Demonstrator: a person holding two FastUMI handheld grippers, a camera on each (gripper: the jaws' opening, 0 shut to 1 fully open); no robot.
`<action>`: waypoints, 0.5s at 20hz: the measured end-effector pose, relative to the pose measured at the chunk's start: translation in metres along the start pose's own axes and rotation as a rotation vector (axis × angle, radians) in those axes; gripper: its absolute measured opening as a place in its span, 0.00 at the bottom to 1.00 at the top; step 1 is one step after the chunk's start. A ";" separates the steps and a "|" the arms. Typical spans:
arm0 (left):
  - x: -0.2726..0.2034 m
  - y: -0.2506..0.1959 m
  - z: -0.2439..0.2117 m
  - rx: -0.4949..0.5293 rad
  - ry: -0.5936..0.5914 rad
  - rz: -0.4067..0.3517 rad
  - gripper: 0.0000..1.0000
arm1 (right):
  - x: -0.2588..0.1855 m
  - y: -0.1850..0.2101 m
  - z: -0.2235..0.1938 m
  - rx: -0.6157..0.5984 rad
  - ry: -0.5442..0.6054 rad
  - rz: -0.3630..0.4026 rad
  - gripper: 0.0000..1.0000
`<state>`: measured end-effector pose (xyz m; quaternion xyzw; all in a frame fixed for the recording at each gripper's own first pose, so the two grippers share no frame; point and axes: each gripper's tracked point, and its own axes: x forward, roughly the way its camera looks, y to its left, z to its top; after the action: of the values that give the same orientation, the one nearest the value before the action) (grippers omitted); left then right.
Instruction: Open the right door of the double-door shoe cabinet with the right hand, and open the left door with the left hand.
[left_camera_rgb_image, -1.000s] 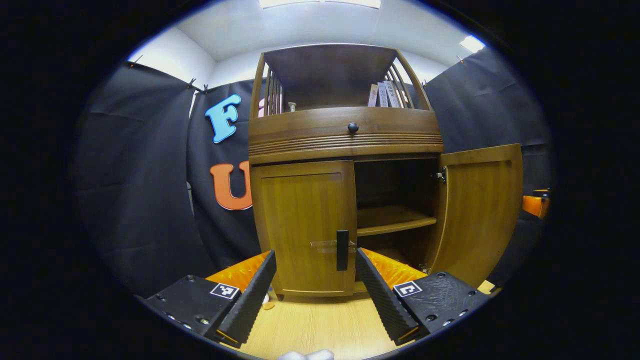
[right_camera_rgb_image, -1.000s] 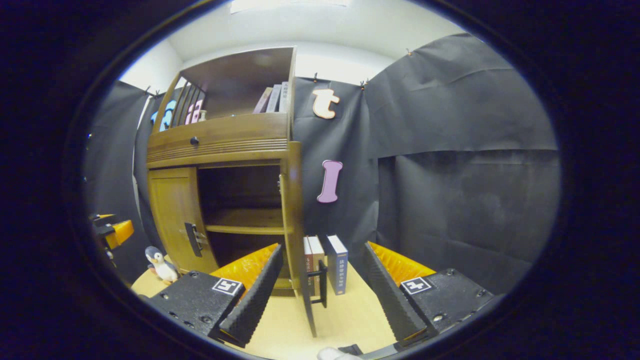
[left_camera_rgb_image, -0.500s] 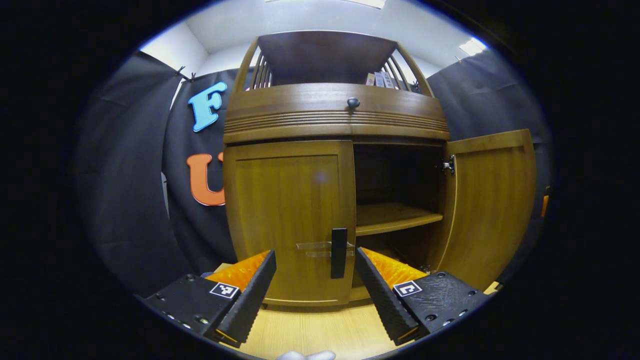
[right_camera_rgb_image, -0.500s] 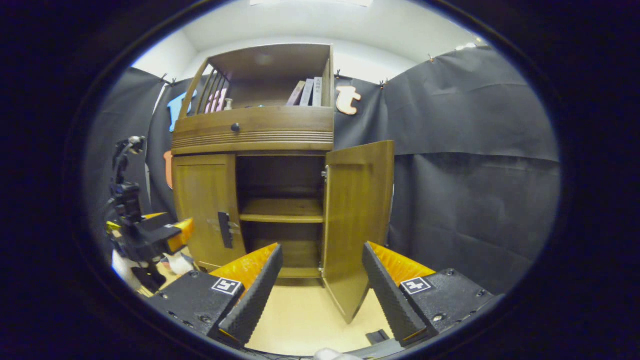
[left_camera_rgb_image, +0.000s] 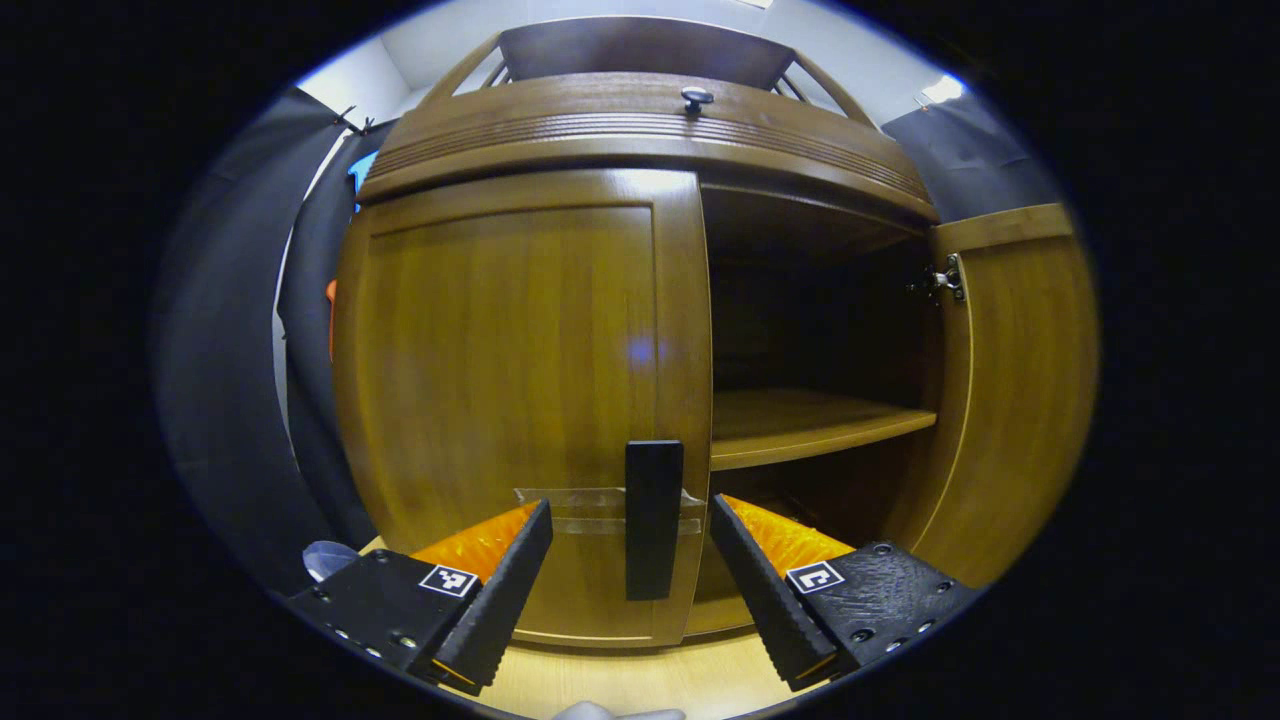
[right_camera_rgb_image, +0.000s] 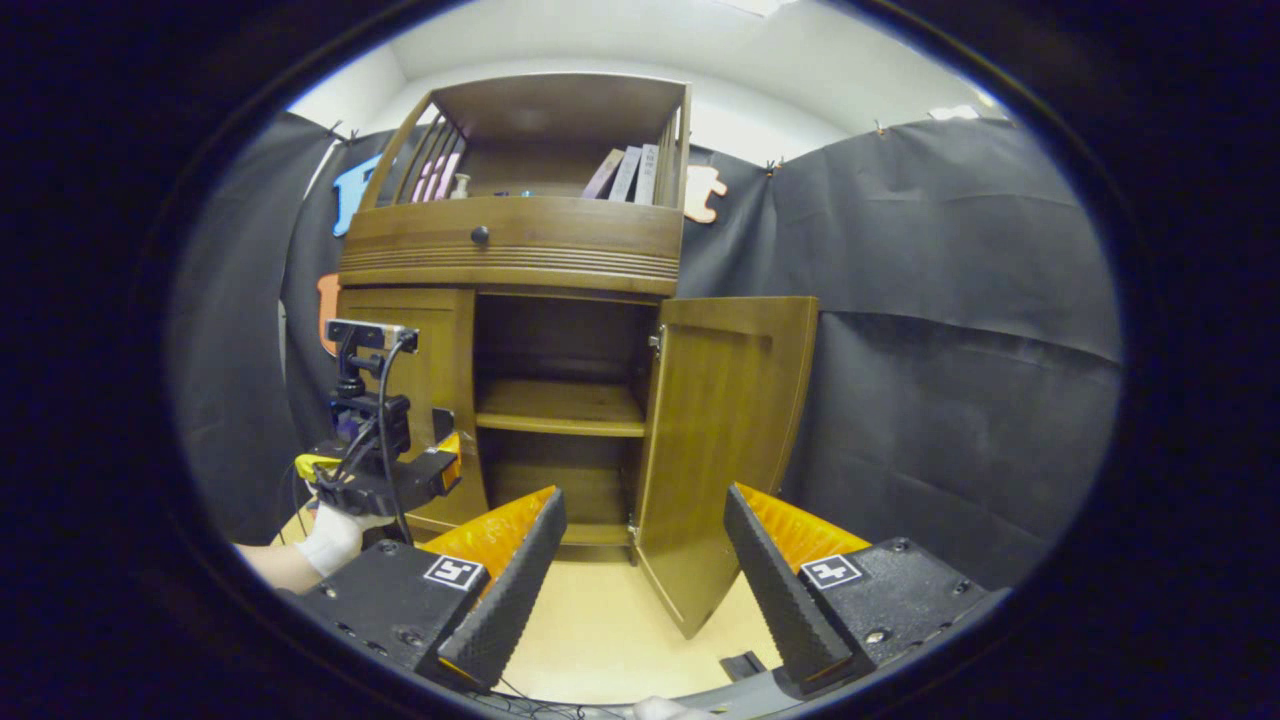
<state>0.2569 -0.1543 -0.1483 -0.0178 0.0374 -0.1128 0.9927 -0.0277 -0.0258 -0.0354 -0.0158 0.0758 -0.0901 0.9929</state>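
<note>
One cabinet, two doors, perhaps three books.

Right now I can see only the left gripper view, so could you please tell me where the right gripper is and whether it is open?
Observer: The right gripper is open and holds nothing. It sits back from the right door, not touching it.
Operator: Thank you. How does my left gripper look from that side?
Observer: In the right gripper view, a gloved hand holds the left gripper close in front of the left door. I cannot tell whether it touches the door.
Operator: Is anything on top that I cannot see?
Observer: A few books lean at the right end of the top shelf.
</note>
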 end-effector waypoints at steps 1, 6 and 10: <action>0.007 -0.002 -0.003 0.000 0.011 -0.004 0.96 | 0.001 -0.001 -0.001 0.003 0.007 -0.008 1.00; 0.033 -0.006 -0.021 -0.011 0.052 -0.012 0.74 | 0.010 -0.001 -0.007 0.016 0.033 -0.011 1.00; 0.036 -0.011 -0.025 -0.019 0.061 -0.044 0.42 | 0.014 0.004 -0.010 0.023 0.049 0.019 1.00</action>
<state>0.2874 -0.1741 -0.1755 -0.0247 0.0685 -0.1346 0.9882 -0.0145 -0.0242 -0.0480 -0.0014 0.0992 -0.0821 0.9917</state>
